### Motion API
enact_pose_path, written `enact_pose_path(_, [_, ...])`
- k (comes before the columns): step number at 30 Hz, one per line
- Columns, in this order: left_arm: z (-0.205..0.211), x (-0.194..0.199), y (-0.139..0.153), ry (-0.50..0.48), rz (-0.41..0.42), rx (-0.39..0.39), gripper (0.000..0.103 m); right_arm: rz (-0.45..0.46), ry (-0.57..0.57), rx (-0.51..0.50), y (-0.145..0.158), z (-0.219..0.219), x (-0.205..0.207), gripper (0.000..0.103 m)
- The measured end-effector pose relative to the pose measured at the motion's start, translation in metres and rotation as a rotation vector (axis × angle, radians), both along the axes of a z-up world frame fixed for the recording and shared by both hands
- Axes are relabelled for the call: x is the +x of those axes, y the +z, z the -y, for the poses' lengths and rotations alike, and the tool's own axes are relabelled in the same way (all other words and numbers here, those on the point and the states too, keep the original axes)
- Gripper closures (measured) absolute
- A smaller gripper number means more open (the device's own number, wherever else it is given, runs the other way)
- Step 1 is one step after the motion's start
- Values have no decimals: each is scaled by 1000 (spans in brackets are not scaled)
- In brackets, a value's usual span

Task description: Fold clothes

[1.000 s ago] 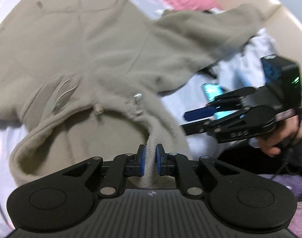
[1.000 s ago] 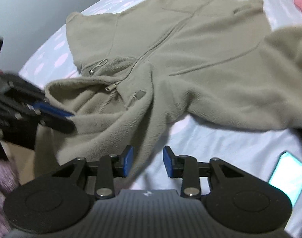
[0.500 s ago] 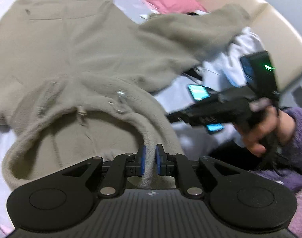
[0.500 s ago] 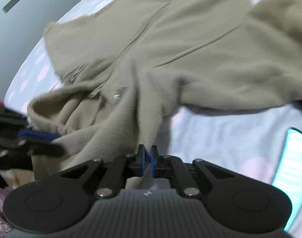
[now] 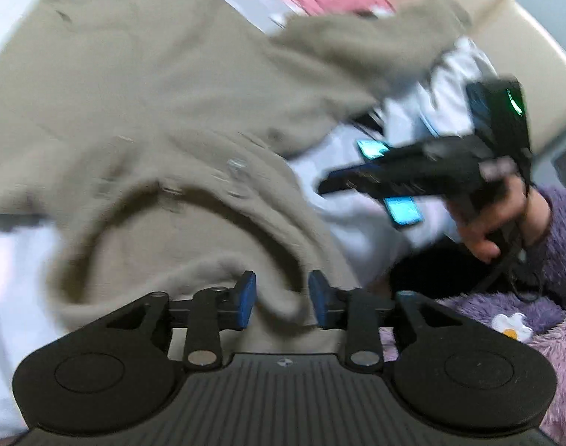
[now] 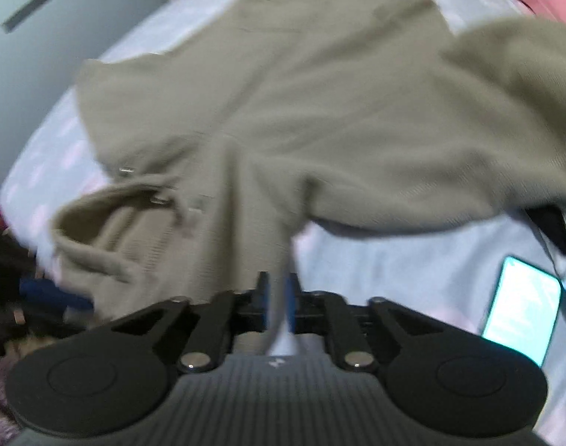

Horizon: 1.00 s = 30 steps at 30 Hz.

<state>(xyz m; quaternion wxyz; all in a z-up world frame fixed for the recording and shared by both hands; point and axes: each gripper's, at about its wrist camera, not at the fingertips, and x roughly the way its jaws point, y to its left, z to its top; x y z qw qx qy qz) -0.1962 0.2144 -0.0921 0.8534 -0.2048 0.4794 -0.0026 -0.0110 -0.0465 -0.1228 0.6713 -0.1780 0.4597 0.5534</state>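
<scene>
A beige fleece zip-up jacket lies spread across the pale bedsheet, collar at the near edge. The left gripper has jaws opening, fleece between the apart pads. The right gripper is opening too, fabric edge between its narrowly parted pads. A lit phone lies near the sheet's right edge.

black tongs with blue pads, ribbed housing, silver screws; fuzzy purple sleeve
</scene>
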Motion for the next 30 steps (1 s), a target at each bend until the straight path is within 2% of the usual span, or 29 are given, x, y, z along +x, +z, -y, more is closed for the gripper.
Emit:
enact_pose_path(3, [-21, -17, 10, 103, -31, 85, 65, 15, 94, 75, 15, -1, -19, 77])
enact_pose_path(5, [-32, -23, 14, 158, -49, 168, 59, 9, 175, 113, 24, -5, -37, 73])
enact_pose_path(8, [-47, -25, 14, 221, -74, 228, 51, 7, 270, 108, 28, -12, -58, 55])
enact_pose_path(9, [-51, -25, 12, 234, -84, 239, 51, 17, 291, 94, 27, -16, -66, 45])
enact_pose_path(10, [-54, -23, 9, 234, -97, 250, 51, 26, 310, 78, 26, -18, -71, 40])
enact_pose_path(12, [-55, -19, 3, 219, -125, 270, 51, 42, 332, 39, 20, -19, -75, 39])
enact_pose_path(13, [-55, -18, 1, 211, -135, 276, 51, 48, 343, 20, 17, -19, -77, 34])
enact_pose_path(16, [-55, -16, -6, 181, -149, 256, 50, 39, 394, -5, 14, -12, -77, 21])
enact_pose_path(18, [-54, -15, -13, 162, -169, 246, 50, 57, 441, -27, 9, -10, -81, 19])
enact_pose_path(21, [-50, -14, -21, 136, -197, 257, 50, 144, 443, -71, -3, -12, -81, 22])
enact_pose_path(23, [-48, -15, -24, 128, -200, 263, 50, 160, 408, -79, -6, -14, -70, 40])
enact_pose_path(24, [-47, -15, -25, 124, -200, 266, 50, 130, 365, -77, -5, -15, -60, 50])
enact_pose_path(26, [-46, -16, -27, 120, -204, 267, 50, 15, 256, -65, -7, -14, -31, 55])
enact_pose_path(27, [-46, -15, -29, 118, -208, 263, 51, -34, 216, -67, -10, -14, -20, 61])
enact_pose_path(30, [-46, -9, -37, 113, -218, 264, 56, -103, 147, -81, -21, -17, -4, 69])
